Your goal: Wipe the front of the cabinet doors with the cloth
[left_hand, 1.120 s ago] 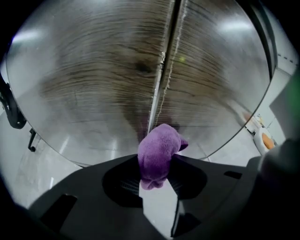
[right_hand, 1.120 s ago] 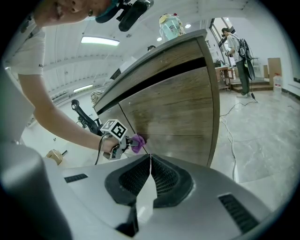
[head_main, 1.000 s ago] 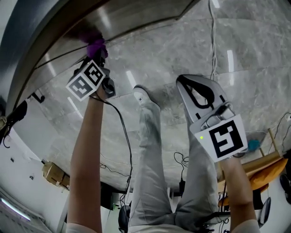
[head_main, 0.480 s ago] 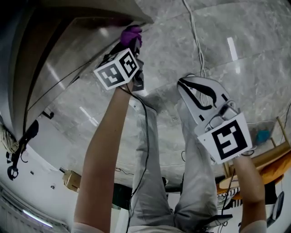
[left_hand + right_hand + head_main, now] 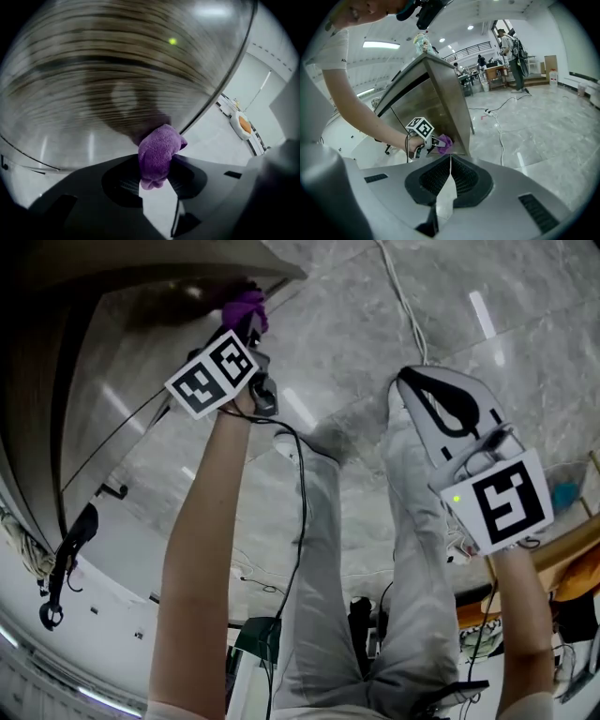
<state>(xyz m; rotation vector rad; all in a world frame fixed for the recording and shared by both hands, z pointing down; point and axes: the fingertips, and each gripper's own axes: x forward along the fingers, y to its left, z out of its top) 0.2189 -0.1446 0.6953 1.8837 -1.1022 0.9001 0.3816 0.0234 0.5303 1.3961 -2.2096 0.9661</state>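
Note:
A purple cloth (image 5: 244, 308) (image 5: 158, 153) (image 5: 445, 143) is pinched in my left gripper (image 5: 246, 326) (image 5: 153, 180) (image 5: 440, 145), which is shut on it. The cloth presses against the brown glossy cabinet door (image 5: 141, 362) (image 5: 112, 84) (image 5: 426, 110) near its lower corner. My right gripper (image 5: 439, 399) (image 5: 450, 161) hangs apart over the floor, jaws shut with nothing between them, pointing toward the cabinet.
Grey marble floor (image 5: 422, 324) with a white cable (image 5: 398, 292) lies below. The person's legs (image 5: 319, 549) stand between the grippers. Wooden furniture (image 5: 562, 568) sits at right. People and tables (image 5: 506, 51) are far back in the hall.
The left gripper with the cloth has slid a little left and up along the door. The right gripper drifted slightly right.

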